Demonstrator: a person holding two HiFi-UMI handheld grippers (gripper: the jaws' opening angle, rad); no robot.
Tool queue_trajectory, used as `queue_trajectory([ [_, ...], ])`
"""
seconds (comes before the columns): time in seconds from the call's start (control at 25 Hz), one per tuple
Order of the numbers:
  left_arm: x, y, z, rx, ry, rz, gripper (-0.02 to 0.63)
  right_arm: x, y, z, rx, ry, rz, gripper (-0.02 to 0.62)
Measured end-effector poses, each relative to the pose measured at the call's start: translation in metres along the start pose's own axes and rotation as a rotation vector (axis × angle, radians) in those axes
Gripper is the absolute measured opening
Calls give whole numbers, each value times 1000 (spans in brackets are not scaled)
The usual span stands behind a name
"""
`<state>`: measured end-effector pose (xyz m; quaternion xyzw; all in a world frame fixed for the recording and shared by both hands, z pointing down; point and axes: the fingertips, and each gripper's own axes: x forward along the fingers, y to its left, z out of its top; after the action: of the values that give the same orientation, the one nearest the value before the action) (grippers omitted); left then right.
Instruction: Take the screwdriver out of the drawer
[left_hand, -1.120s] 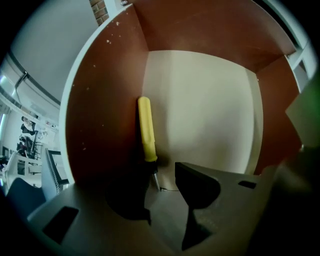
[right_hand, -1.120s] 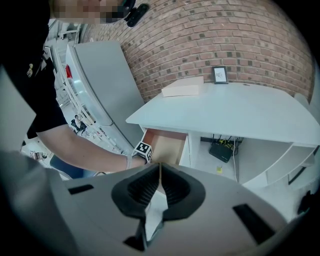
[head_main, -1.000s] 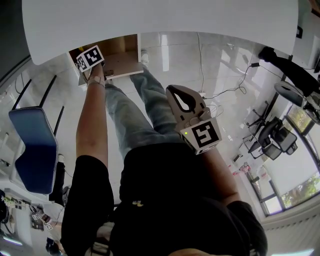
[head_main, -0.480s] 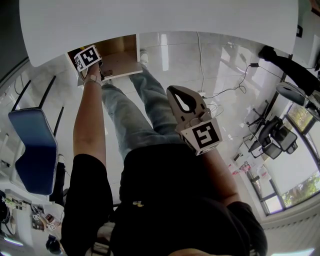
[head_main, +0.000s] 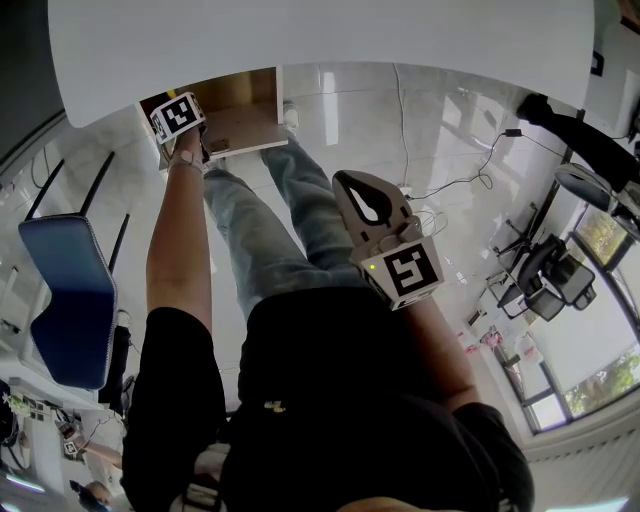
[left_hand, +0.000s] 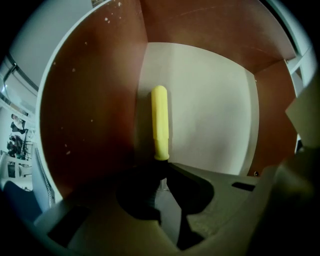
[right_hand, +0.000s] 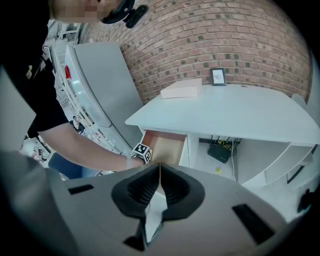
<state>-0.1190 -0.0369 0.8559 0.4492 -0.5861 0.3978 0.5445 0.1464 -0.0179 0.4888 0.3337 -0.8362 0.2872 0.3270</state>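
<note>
The screwdriver (left_hand: 160, 122) has a yellow handle and lies on the pale floor of the open drawer (left_hand: 210, 120), close to its brown left wall. My left gripper (left_hand: 161, 167) points straight down into the drawer (head_main: 245, 130). Its jaws are closing, and their tips press on the dark end of the screwdriver below the handle. From the head view only the marker cube of that gripper (head_main: 178, 117) shows above the drawer. My right gripper (head_main: 345, 182) hovers over the person's lap, away from the drawer (right_hand: 165, 147). In its own view the right gripper (right_hand: 159, 167) is shut with nothing between the jaws.
The drawer hangs under a white desk (head_main: 300, 40). On the desk lie a white box (right_hand: 181, 89) and a small frame (right_hand: 218, 76), with a router (right_hand: 220, 150) beneath it. A blue chair (head_main: 65, 300) stands at the left. Cables (head_main: 440, 185) and an office chair (head_main: 545, 275) are at the right.
</note>
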Motion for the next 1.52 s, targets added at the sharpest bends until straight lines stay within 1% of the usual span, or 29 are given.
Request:
queue_trajectory([
  [0.24,-25,0,11,62,-42,-7,44,-5,9,12,-6,-32,-10,11],
  [0.4,-50,1,15,82,-59,-26,44,-12,18,26,0,-68,-21,11],
  [0.52,-63,5,11,74,-46,-51,44,-15,27,34,-1,-97,-29,11],
  [0.72,-90,7,1,105,-16,-84,44,-24,41,48,10,-140,-47,11],
  [0.84,-107,5,-5,138,-16,-111,44,-29,51,56,16,-167,-59,11],
  [1.0,-136,-3,-16,209,-26,-149,44,-37,63,63,20,-193,-70,11],
  [1.2,-183,-6,-31,301,-65,-193,44,-46,84,76,7,-232,-70,11],
  [1.4,-237,0,-42,347,-129,-239,44,-59,106,91,-22,-272,-68,11],
  [1.52,-277,11,-44,367,-188,-251,44,-70,120,105,-46,-308,-63,11],
])
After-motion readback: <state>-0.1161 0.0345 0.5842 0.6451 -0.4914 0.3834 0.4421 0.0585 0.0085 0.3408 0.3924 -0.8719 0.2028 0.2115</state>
